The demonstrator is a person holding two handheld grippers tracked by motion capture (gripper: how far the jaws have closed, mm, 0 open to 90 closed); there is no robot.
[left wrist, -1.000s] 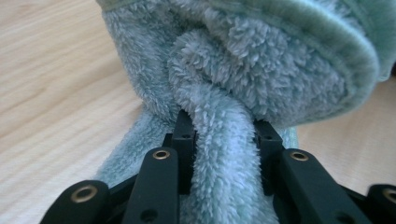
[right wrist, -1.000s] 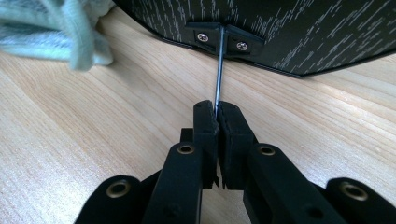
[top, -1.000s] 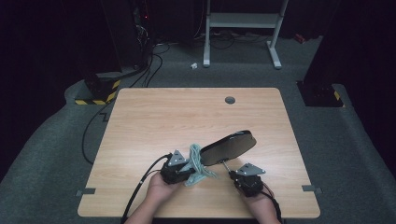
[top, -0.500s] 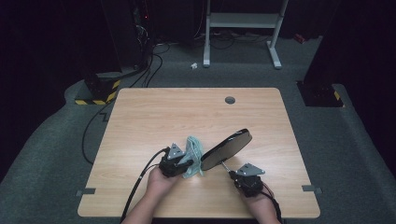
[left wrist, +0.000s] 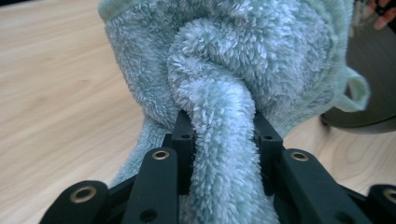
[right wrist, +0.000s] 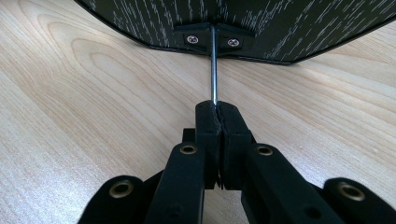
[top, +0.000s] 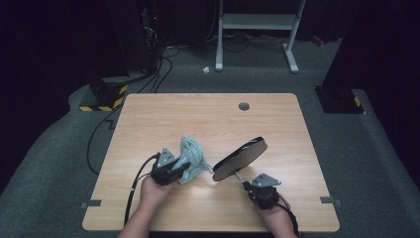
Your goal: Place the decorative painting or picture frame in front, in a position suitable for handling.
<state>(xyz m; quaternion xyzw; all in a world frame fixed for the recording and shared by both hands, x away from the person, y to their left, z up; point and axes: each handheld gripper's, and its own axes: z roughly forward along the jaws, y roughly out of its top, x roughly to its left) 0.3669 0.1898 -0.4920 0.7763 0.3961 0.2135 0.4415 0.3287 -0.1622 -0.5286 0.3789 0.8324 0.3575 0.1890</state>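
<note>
A: High view: the cloth (top: 190,157) sits left of the tilted mirror (top: 240,158), mid-bench (top: 208,119)?

B: Yes. Left gripper view: jaws clamp the cloth (left wrist: 224,93).

A: Right gripper view: jaws pinch the mirror's wire stem (right wrist: 214,65). Hold it steady, wipe gently.

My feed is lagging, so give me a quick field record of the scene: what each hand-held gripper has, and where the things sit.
left hand-held gripper: shut on the towel
towel: light green, fluffy, bunched, lifted beside the pan
right hand-held gripper: shut on the pan's thin metal rod
pan: dark, round, tilted, raised above the table
gap: towel close to the pan's edge, contact unclear
table: light wood
</note>
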